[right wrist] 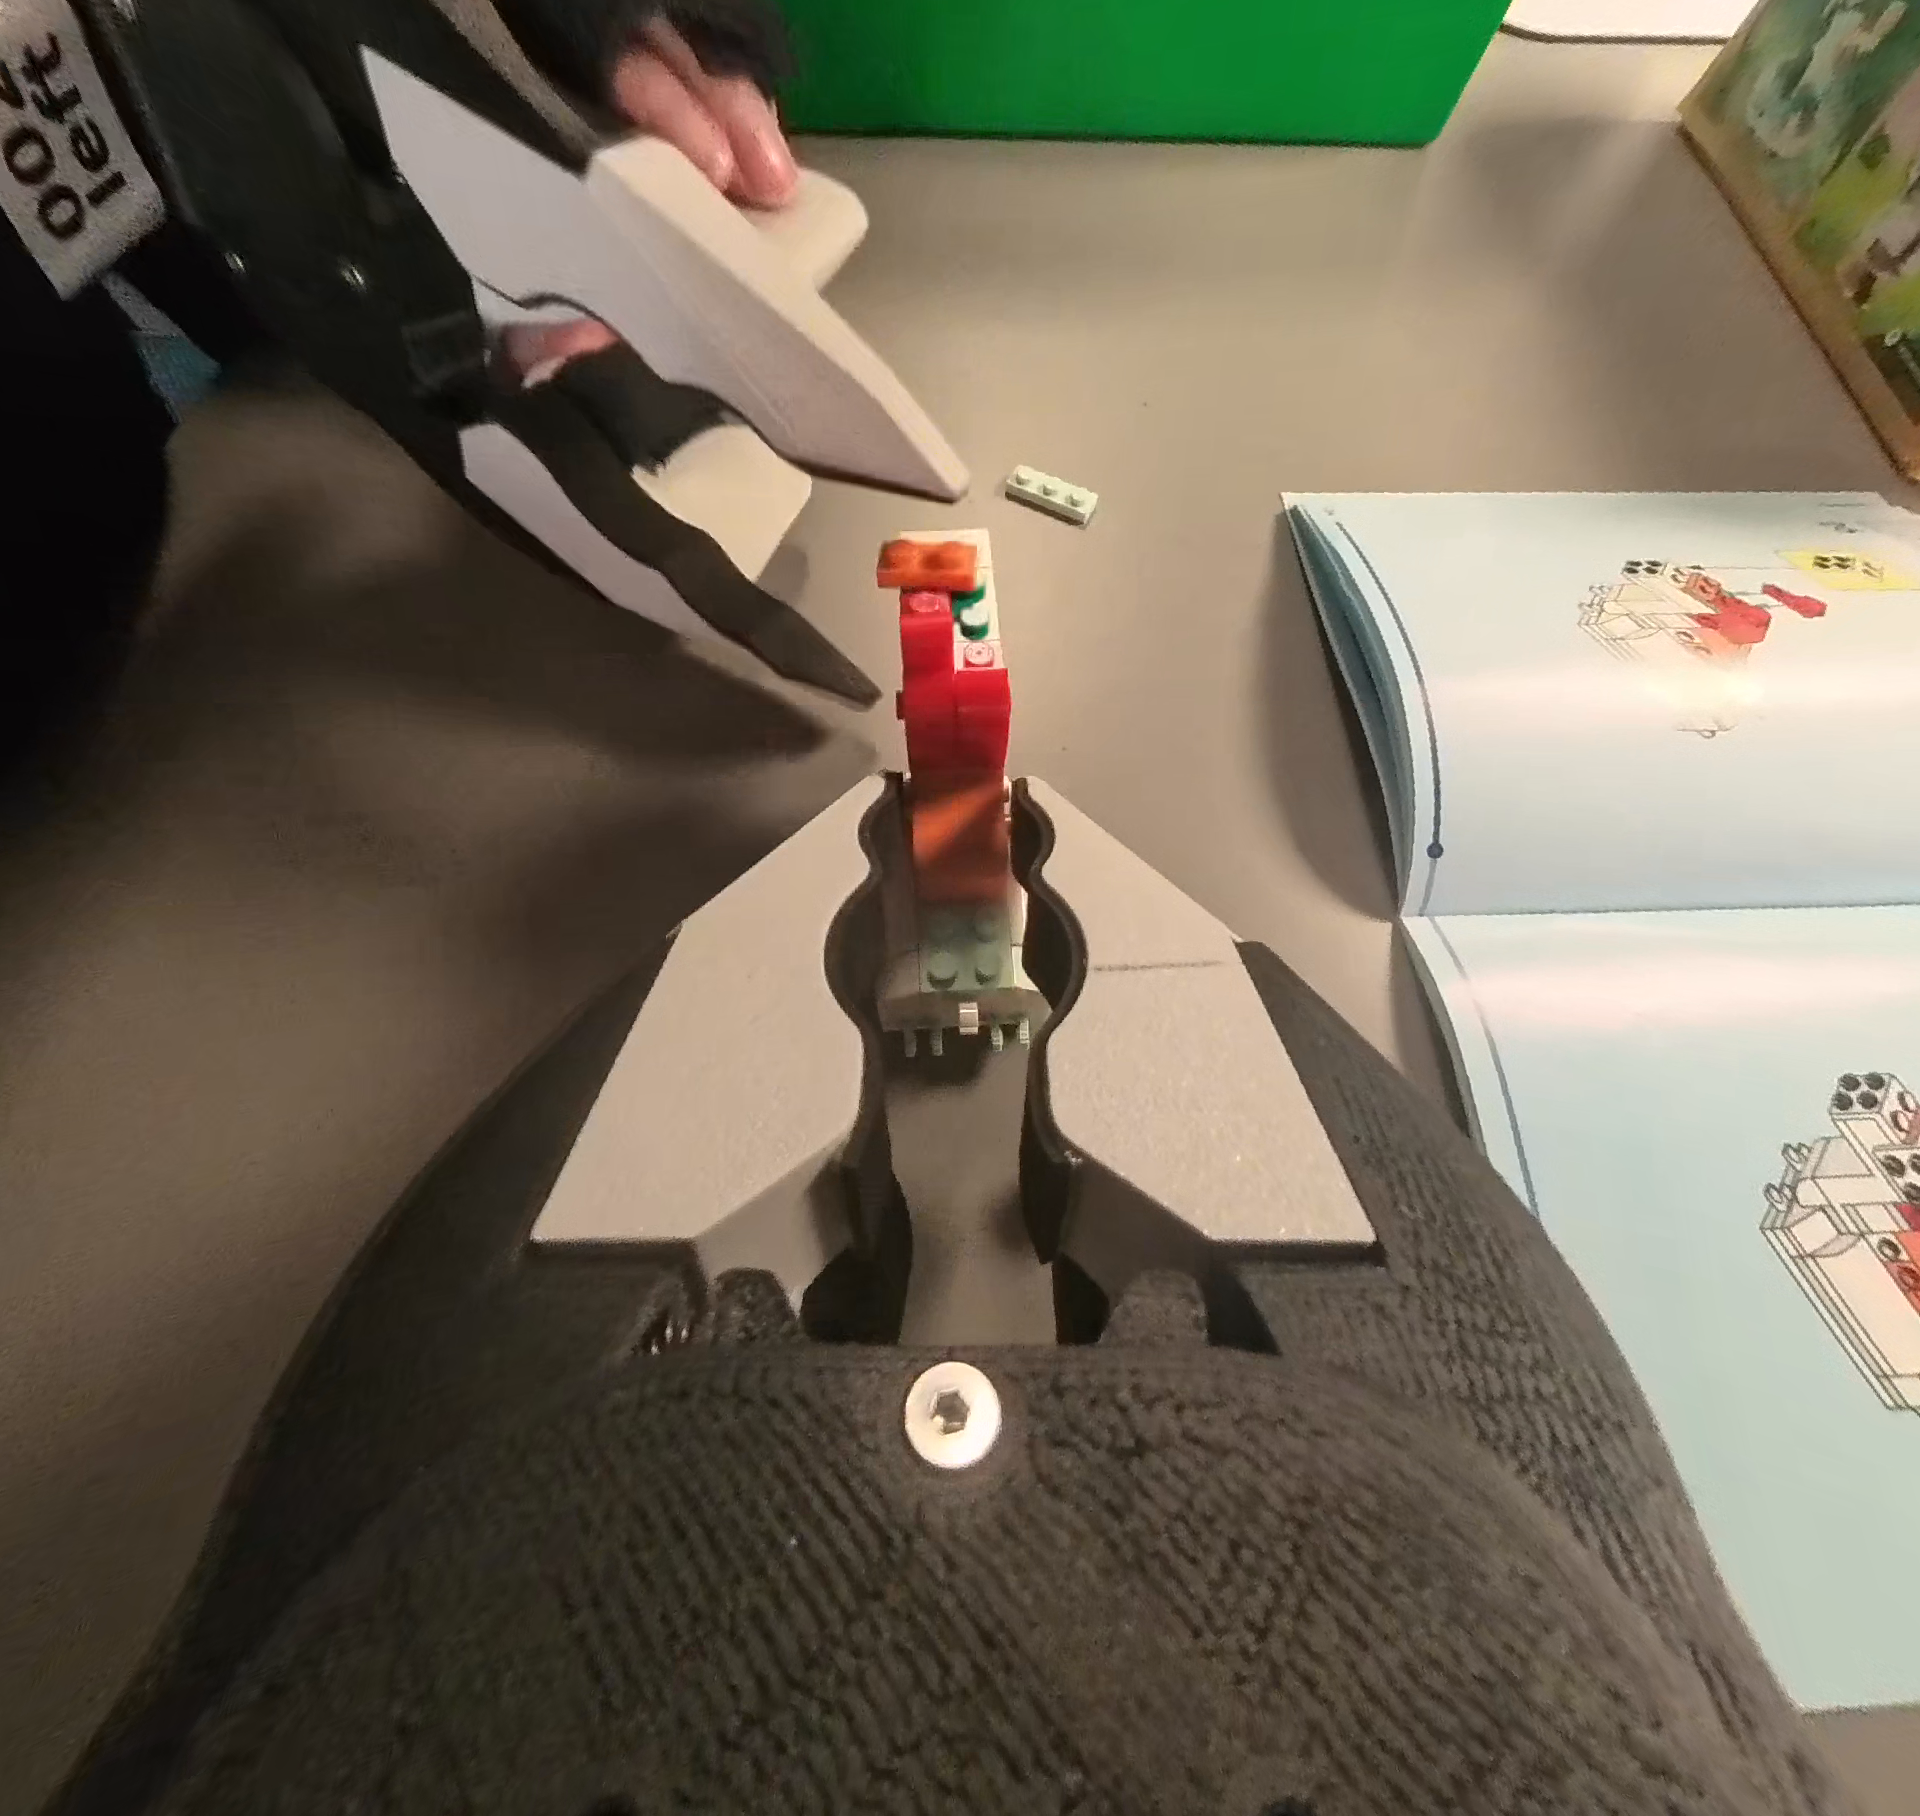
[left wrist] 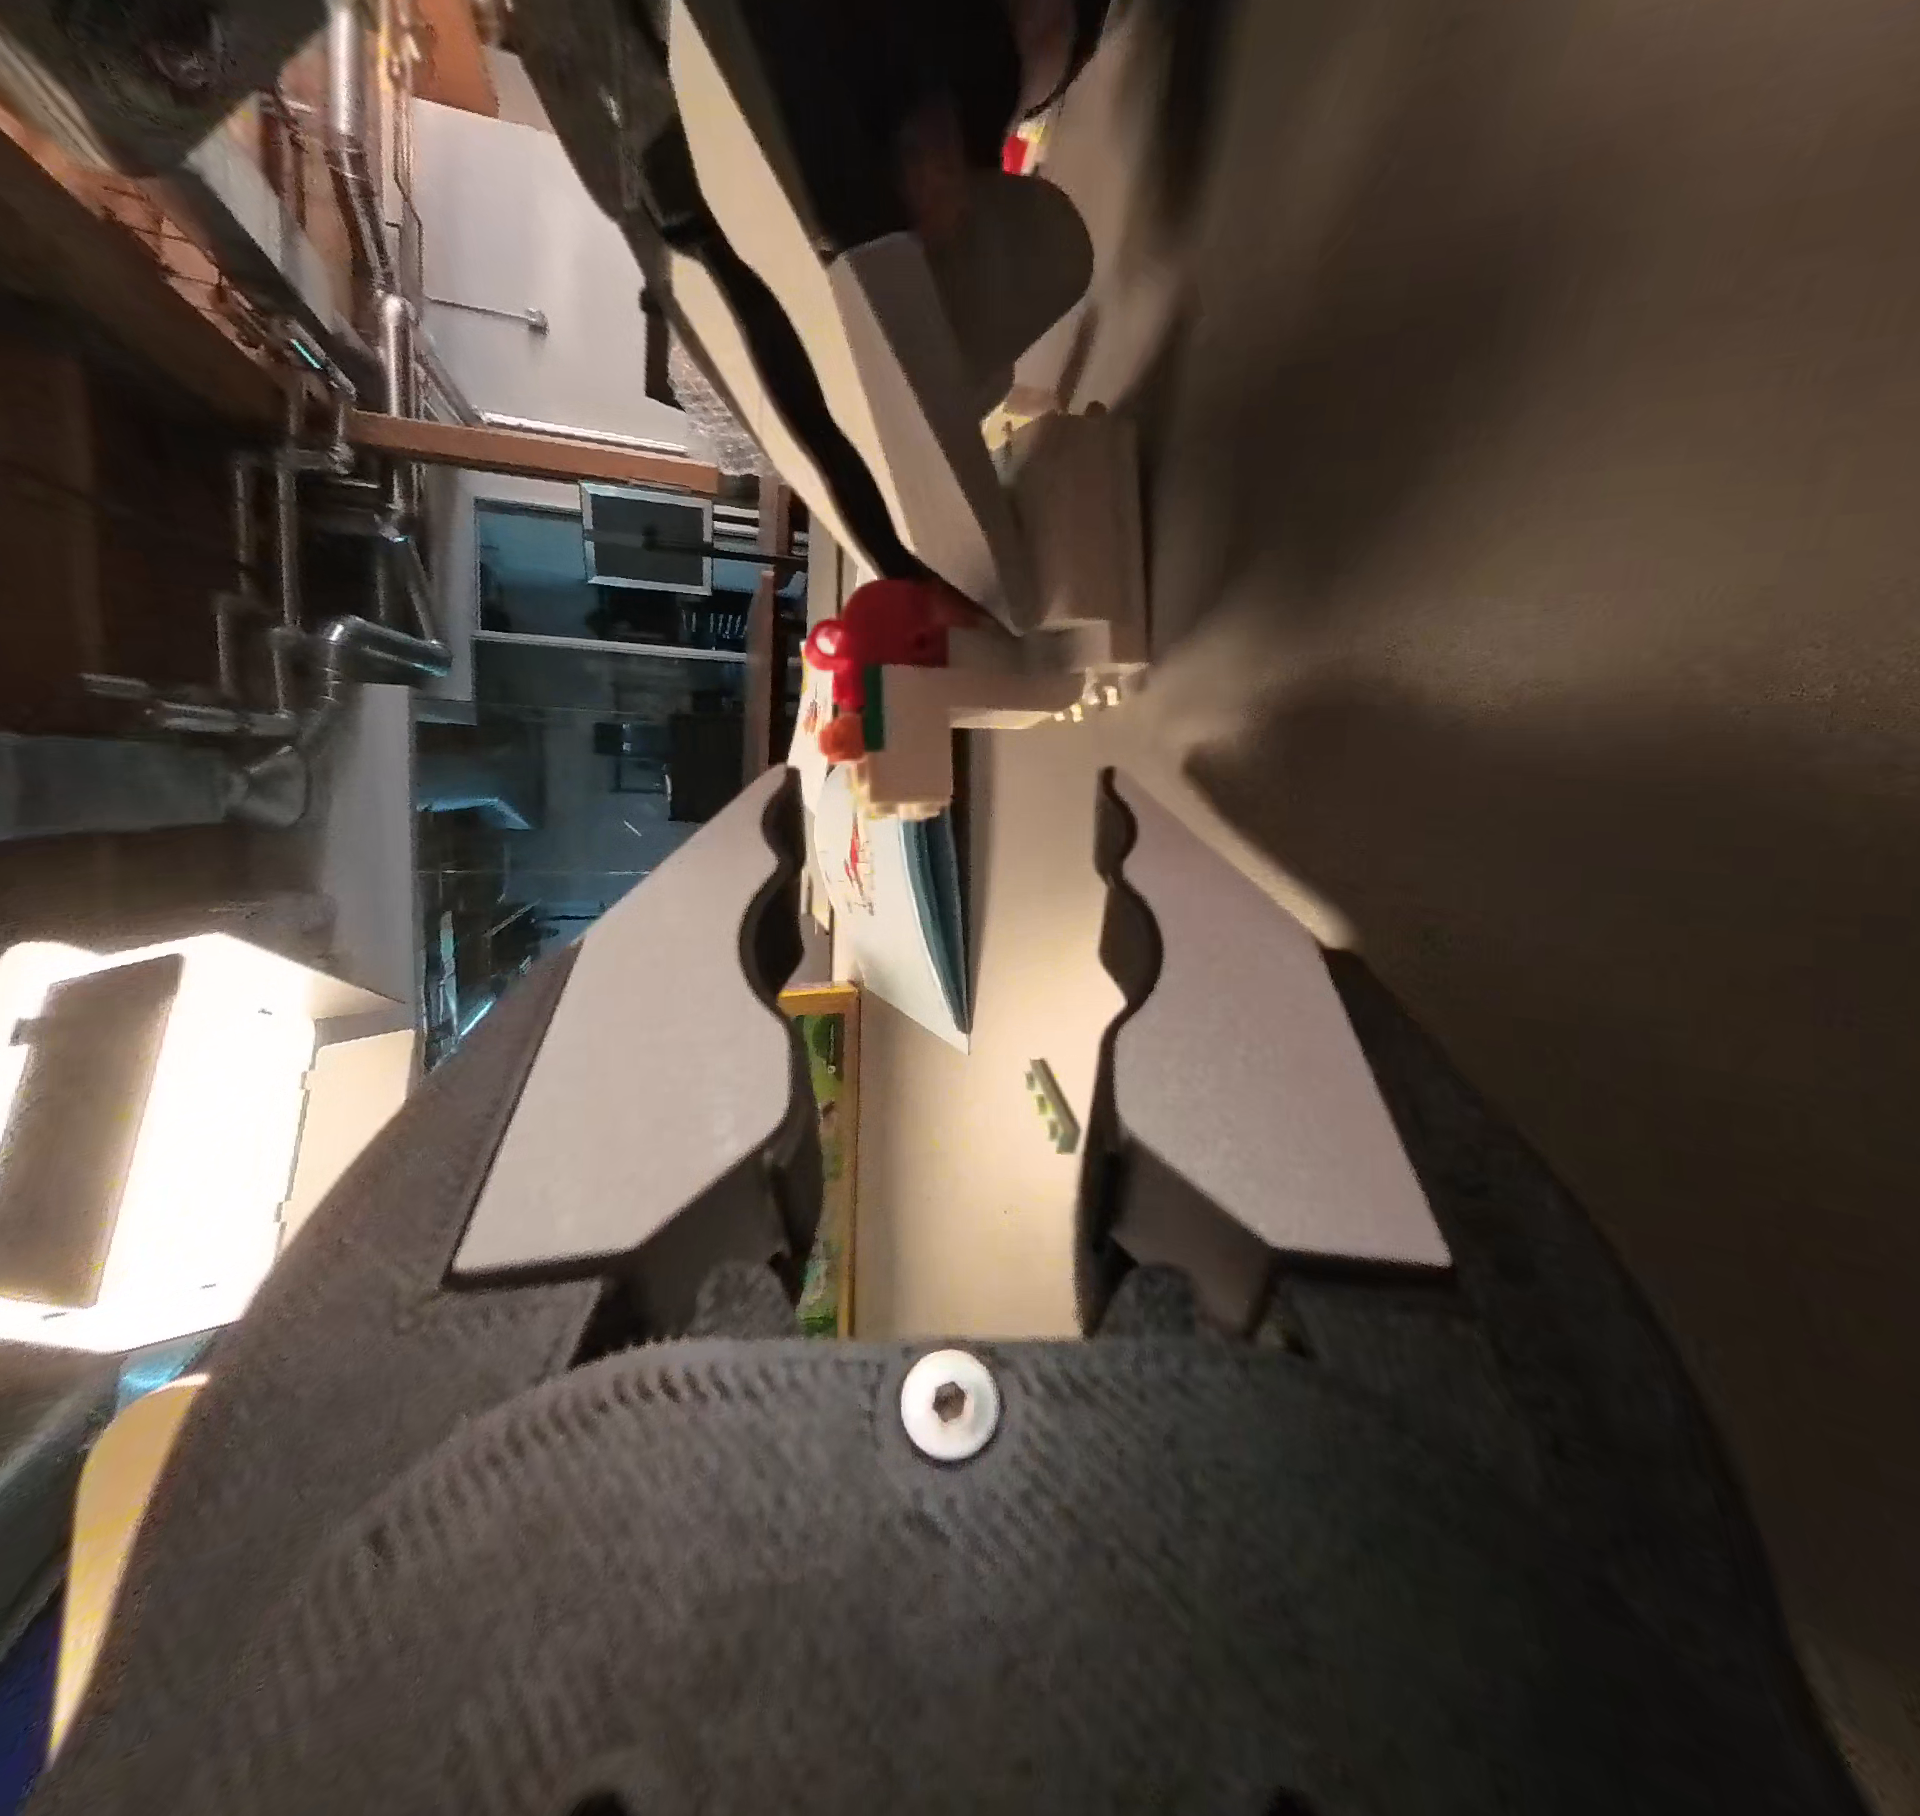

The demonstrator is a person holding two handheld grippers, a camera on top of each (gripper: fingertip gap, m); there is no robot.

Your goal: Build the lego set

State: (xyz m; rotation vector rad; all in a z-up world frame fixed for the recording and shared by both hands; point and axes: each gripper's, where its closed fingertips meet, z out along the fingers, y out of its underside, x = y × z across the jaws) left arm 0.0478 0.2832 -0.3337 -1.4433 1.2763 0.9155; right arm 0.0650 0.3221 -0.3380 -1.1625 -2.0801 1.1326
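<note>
Grey and matte, the counter [right wrist: 1195,332] carried an open instruction booklet with pale blue pages [right wrist: 1662,727] on our right, a green plastic bin [right wrist: 1122,10] at the far edge, and the corner of a colourful cardboard box [right wrist: 1829,156] beyond the booklet. We held the partly built lego model [right wrist: 951,727], a narrow stack of red, orange, white and pale green bricks, in our right hand-held gripper [right wrist: 954,790]. Its two grey fingers were closed on the model's lower part, with the pale green base sitting back between the scalloped pads and the red bricks and a small orange plate sticking out past the tips.

Our left hand-held gripper [right wrist: 909,587] came in from the upper left of the right wrist view, gripped by a hand in a black fingerless glove [right wrist: 675,52]. Its jaws stood apart with nothing between them, one tip just above and one just beside the top of the model. From the left wrist view, which was rolled on its side, we saw those same fingers [left wrist: 665,1039] spread wide, the model [left wrist: 904,696] just beyond them in the grip of the other tool.

A loose pale green three-stud lego plate [right wrist: 1051,496] lay flat on the counter, near the left tool's upper tip and apart from the booklet. Behind, the left wrist view showed a room with metal pipes [left wrist: 384,332] and dark glass [left wrist: 582,686], blurred.
</note>
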